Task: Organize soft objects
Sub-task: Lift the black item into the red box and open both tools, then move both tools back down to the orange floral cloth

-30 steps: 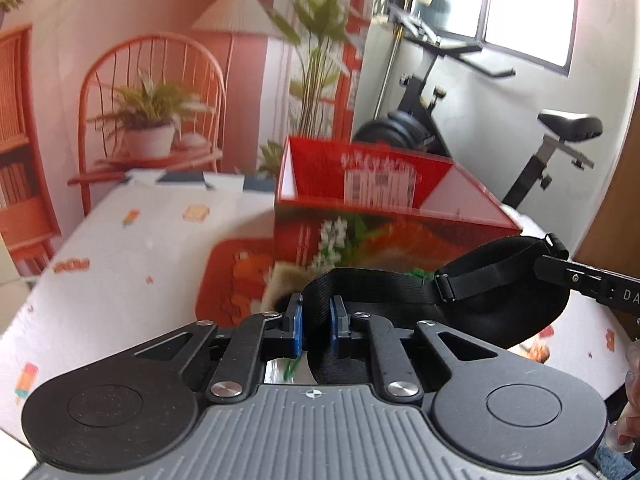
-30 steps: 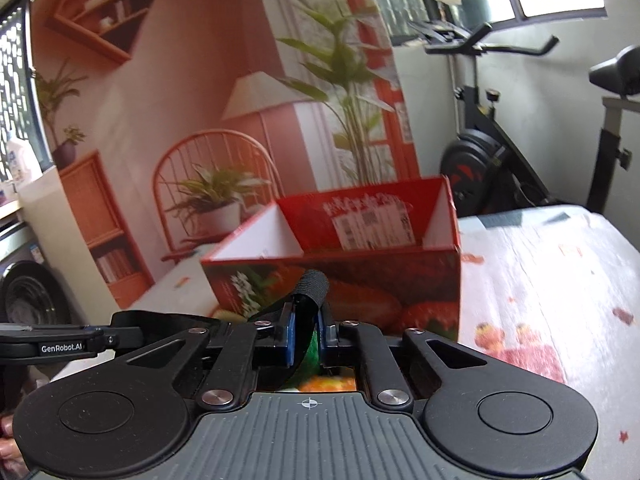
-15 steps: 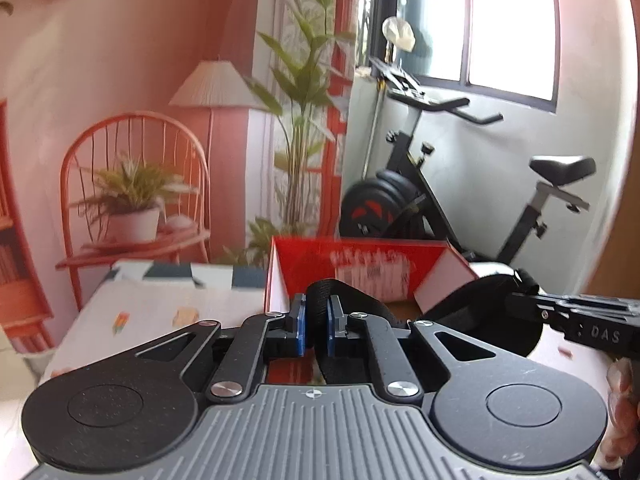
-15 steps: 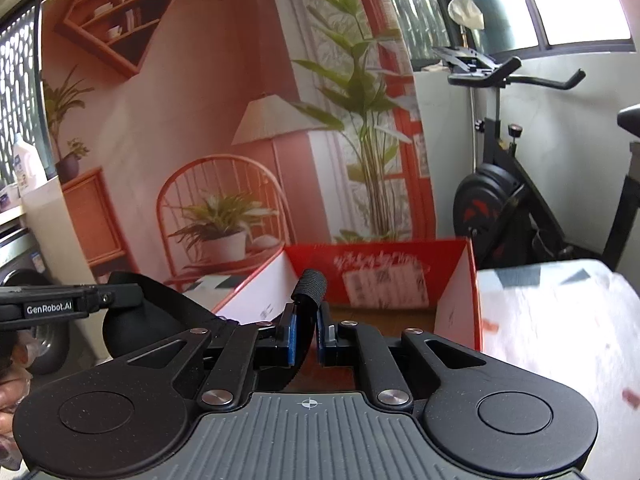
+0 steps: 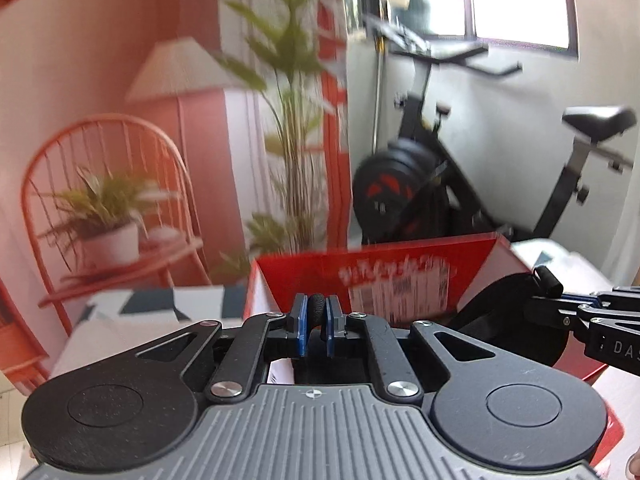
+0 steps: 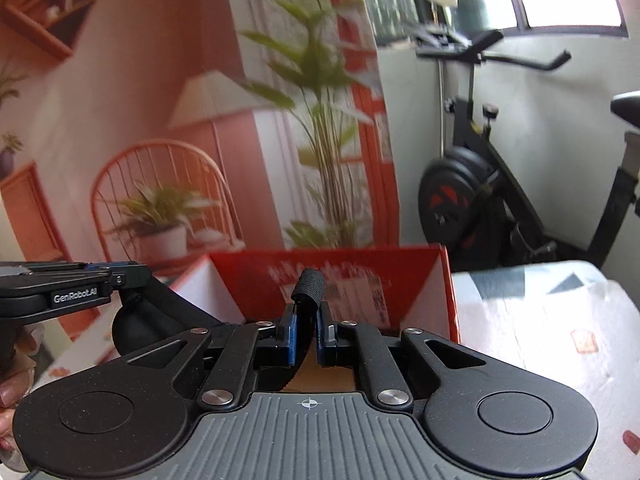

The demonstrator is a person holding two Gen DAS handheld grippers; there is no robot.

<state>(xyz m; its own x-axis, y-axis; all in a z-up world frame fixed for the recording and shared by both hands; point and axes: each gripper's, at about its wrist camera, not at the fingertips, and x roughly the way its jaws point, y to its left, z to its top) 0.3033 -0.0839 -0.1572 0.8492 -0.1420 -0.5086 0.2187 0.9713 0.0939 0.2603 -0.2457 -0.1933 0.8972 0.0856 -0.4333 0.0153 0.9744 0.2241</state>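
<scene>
A black padded soft item with a strap hangs between my two grippers, just above the open red box (image 5: pixel 400 256) (image 6: pixel 328 258). My left gripper (image 5: pixel 317 316) is shut on a bunched part of the black strap (image 5: pixel 317 306). My right gripper (image 6: pixel 306 322) is shut on the strap's rolled end (image 6: pixel 310 286). The padded body (image 5: pixel 500 312) (image 6: pixel 140 320) sags between them near the box's front rim. The right gripper (image 5: pixel 540 300) enters the left wrist view from the right, and the left gripper (image 6: pixel 136 274) enters the right wrist view from the left.
The box stands on a table (image 6: pixel 540 320) under a white patterned cloth. Behind it are an exercise bike (image 5: pixel 420 184) and a wall printed with a chair, plants and a lamp. A person's hand (image 6: pixel 12 392) grips the left tool.
Both grippers have carried the black item forward and slightly up toward the red box. The box's front face has dropped out of sight and its open top now lies just ahead.
</scene>
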